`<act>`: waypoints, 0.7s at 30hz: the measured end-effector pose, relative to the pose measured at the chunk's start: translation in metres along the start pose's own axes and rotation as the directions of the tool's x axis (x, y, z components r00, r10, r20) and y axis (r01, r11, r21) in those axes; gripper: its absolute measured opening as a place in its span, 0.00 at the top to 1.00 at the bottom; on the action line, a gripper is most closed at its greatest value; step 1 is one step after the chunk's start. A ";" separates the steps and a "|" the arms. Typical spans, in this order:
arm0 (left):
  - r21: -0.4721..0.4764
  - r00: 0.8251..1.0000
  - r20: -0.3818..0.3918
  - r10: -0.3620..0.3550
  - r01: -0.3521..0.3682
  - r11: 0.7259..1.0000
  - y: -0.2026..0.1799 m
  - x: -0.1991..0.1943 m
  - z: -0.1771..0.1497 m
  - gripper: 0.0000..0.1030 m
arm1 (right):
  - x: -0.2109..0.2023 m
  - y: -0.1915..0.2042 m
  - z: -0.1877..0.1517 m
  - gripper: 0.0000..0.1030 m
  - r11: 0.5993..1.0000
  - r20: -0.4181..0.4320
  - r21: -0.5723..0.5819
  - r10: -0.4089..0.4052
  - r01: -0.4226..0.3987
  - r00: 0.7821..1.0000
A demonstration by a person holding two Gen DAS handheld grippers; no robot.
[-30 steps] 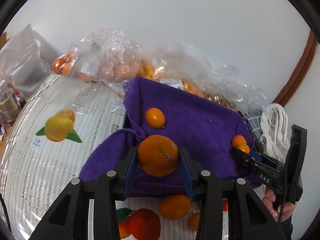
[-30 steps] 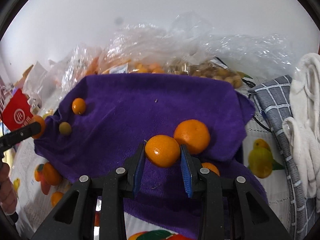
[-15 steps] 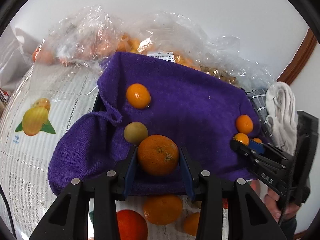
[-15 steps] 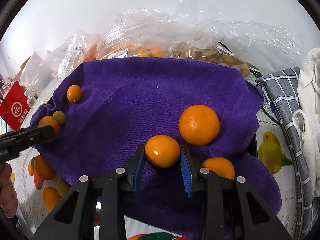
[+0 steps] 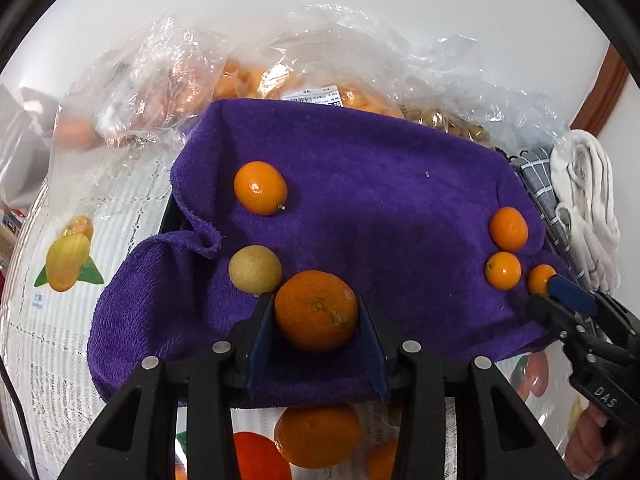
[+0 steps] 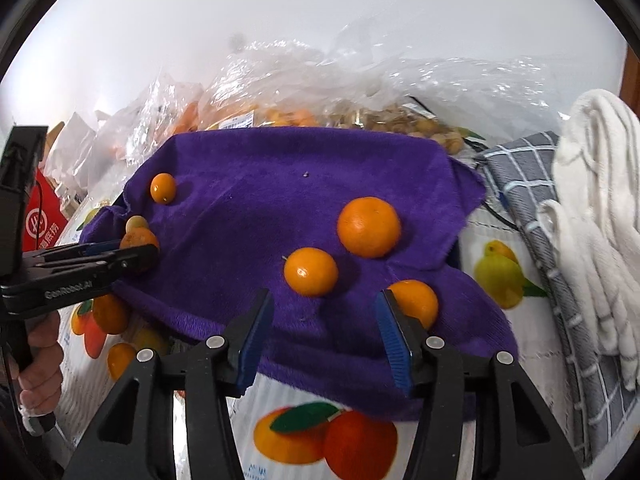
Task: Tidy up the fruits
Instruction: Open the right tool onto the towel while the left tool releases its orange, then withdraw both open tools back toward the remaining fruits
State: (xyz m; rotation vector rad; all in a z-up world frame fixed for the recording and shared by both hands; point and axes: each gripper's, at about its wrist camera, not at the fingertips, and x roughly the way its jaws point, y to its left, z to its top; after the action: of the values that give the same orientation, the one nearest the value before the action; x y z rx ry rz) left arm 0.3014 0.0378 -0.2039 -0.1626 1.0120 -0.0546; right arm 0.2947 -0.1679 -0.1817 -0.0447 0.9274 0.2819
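the left hand-held gripper [image 5: 316, 320] is clamped on a large orange [image 5: 316, 311], its blue pads pressed to both sides, low over the near-left part of the purple towel [image 5: 360, 184]. a yellowish-green round fruit [image 5: 255, 269] sits on the towel touching the orange's upper left, and a small mandarin [image 5: 260, 187] lies farther back on the same side.

the right hand-held gripper [image 6: 324, 332] is spread wide with nothing between its fingers. just ahead of it a small mandarin [image 6: 311, 271] lies loose on the towel. a bigger orange [image 6: 369, 227] rests a little beyond and to the right, and another mandarin [image 6: 414, 302] sits just beside the right finger [image 6: 394, 340], partly behind it.

off the towel's near-left edge, an orange [image 5: 316, 435] lies on the fruit-printed desk cover [image 5: 48, 320]. behind the towel are clear plastic bags [image 6: 320, 92] holding orange fruit and brownish pieces. to the right lie a grey checked cloth [image 6: 532, 184] and a white towel [image 6: 596, 208].
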 end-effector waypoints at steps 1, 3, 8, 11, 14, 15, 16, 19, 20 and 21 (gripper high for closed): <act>0.000 1.000 -0.006 -0.007 0.007 1.000 0.000 0.000 0.000 0.57 | -0.001 -0.001 -0.001 0.48 1.000 0.000 0.002 -0.002 0.002 1.000; -0.013 0.999 -0.014 -0.040 0.040 0.999 0.001 -0.002 0.002 0.48 | -0.006 0.000 -0.003 0.48 1.000 0.001 0.004 -0.016 0.016 1.000; -0.001 0.998 0.043 -0.053 0.053 0.999 -0.001 -0.026 0.001 0.34 | -0.020 0.001 -0.007 0.48 0.999 0.010 0.015 -0.036 0.036 0.999; -0.002 0.996 0.061 -0.063 0.063 0.998 0.001 -0.040 -0.005 0.33 | -0.031 0.002 -0.011 0.48 0.998 0.024 0.021 -0.053 0.052 0.998; -0.017 0.995 0.083 -0.051 0.053 0.998 0.009 -0.054 -0.014 0.33 | -0.043 0.004 -0.016 0.48 0.997 0.029 0.022 -0.077 0.076 0.997; -0.020 0.995 0.090 -0.047 0.049 0.999 0.012 -0.058 -0.017 0.33 | -0.047 0.005 -0.018 0.48 0.996 0.029 0.019 -0.088 0.088 0.996; -0.022 0.994 0.102 -0.042 0.044 0.999 0.015 -0.064 -0.021 0.33 | -0.049 0.007 -0.019 0.48 0.995 0.029 0.020 -0.097 0.096 0.995; -0.019 0.991 0.130 -0.019 0.022 1.000 0.024 -0.078 -0.034 0.33 | -0.056 0.009 -0.024 0.48 0.995 0.019 0.032 -0.098 0.098 0.995; -0.017 0.991 0.136 -0.011 0.013 1.000 0.027 -0.082 -0.040 0.33 | -0.057 0.010 -0.026 0.48 0.995 0.018 0.035 -0.095 0.095 0.995; -0.019 0.990 0.138 -0.003 0.005 1.000 0.029 -0.083 -0.045 0.33 | -0.059 0.011 -0.030 0.48 0.995 0.019 0.039 -0.092 0.091 0.996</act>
State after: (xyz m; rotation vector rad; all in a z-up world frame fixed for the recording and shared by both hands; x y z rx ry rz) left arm 0.2182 0.0716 -0.1620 -0.1833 0.8741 -0.0367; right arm 0.2354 -0.1746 -0.1520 -0.0493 0.9070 0.1793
